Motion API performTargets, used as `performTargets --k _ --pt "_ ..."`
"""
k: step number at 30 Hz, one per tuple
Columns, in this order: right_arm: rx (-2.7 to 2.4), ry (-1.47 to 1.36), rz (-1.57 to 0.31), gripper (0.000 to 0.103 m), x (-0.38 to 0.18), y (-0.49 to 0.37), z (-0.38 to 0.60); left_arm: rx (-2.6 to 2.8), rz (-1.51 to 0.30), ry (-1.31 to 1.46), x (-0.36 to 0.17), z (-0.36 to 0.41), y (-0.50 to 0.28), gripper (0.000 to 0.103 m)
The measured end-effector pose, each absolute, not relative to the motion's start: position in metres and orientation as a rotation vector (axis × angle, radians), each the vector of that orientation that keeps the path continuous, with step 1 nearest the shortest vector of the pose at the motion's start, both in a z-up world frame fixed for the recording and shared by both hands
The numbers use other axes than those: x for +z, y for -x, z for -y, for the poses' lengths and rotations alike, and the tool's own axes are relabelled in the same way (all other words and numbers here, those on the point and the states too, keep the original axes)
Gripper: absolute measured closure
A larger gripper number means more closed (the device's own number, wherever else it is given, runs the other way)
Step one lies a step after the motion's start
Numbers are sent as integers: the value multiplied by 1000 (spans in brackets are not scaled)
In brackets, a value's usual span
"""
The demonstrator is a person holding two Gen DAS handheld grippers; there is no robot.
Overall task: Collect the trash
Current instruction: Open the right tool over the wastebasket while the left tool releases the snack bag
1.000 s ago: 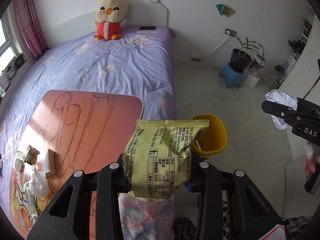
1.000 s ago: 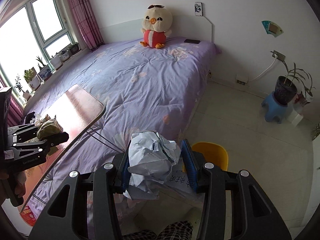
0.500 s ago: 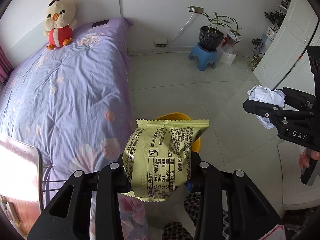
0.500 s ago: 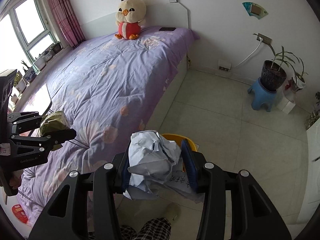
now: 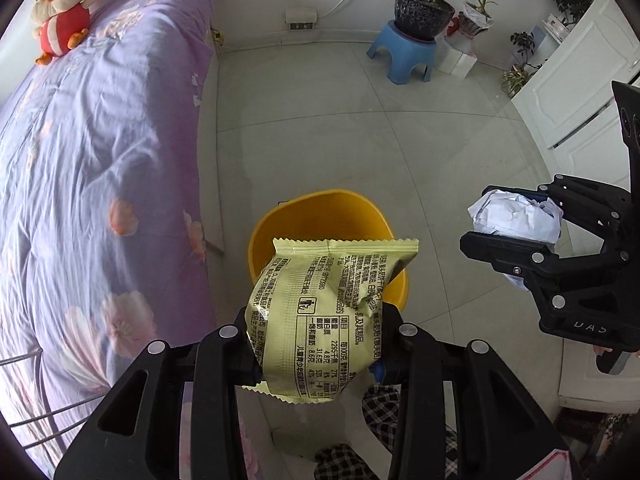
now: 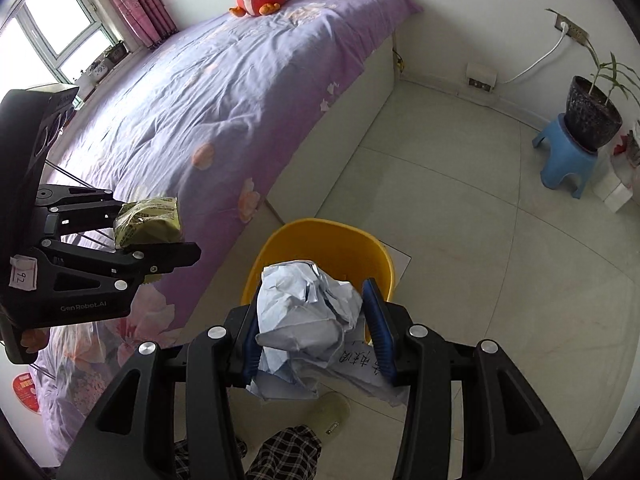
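My left gripper is shut on a yellow-green snack wrapper and holds it above the near rim of a yellow trash bin on the floor. My right gripper is shut on a crumpled ball of pale blue paper, above the near side of the same bin. In the left wrist view the right gripper with its paper is to the right of the bin. In the right wrist view the left gripper with the wrapper is to the left of the bin.
A bed with a purple floral cover runs along the bin's left side, with a plush chick at its head. A blue stool with a potted plant stands by the far wall. White cabinet doors are on the right. Tiled floor surrounds the bin.
Both grippers have swung away from the wooden table on the bed, over to the floor and down toward the yellow bin, which now looks larger. Both still hold their trash.
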State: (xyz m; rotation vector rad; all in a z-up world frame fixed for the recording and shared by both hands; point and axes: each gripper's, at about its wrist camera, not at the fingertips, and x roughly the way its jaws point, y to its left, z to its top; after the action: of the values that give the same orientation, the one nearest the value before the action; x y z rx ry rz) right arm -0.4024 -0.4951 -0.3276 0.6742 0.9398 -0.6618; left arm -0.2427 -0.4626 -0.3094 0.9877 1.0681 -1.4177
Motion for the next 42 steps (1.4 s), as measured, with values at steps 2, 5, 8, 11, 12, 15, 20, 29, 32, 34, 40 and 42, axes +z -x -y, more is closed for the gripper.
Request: performTargets --k 2,5,8,11,12,15,20,29,32,34,40,42 --pt "-647 -681 -970 55 -351 399 504 -1395 -1104 -1010 -334 471 242 66" --pt "-624 -699 -1008 55 -384 394 515 -1357 -1148 -1046 -369 480 244 66" --pt "-602 -708 -1043 55 -411 388 522 -1324 -1179 -1072 -393 486 245 66" --pt "-585 -713 -1071 55 -433 384 527 -1301 -1203 -1081 -408 489 246 63" --pt "-577 -719 -1076 55 -438 383 528 -1296 -1207 -1083 -411 490 246 63" --pt "-556 -724 -1084 51 -448 382 529 -1285 -1208 -1082 -414 491 247 56" --pt "-571 -702 -1088 37 -453 388 530 -1273 -1212 -1071 -414 491 246 43" --pt "-597 -689 -1078 37 -432 393 530 -1290 -1192 -1054 -396 489 243 43" --pt "-610 -686 -1061 37 -416 394 527 -1290 -1182 -1036 -382 485 238 43" --pt "-618 -682 -1048 37 -404 394 524 -1293 -1174 -1025 -372 484 236 43" --pt "-635 -658 -1010 37 -360 389 510 -1293 -1143 -978 -333 465 221 43" --pt "-635 -646 -996 37 -342 388 503 -1290 -1136 -954 -319 456 214 43"
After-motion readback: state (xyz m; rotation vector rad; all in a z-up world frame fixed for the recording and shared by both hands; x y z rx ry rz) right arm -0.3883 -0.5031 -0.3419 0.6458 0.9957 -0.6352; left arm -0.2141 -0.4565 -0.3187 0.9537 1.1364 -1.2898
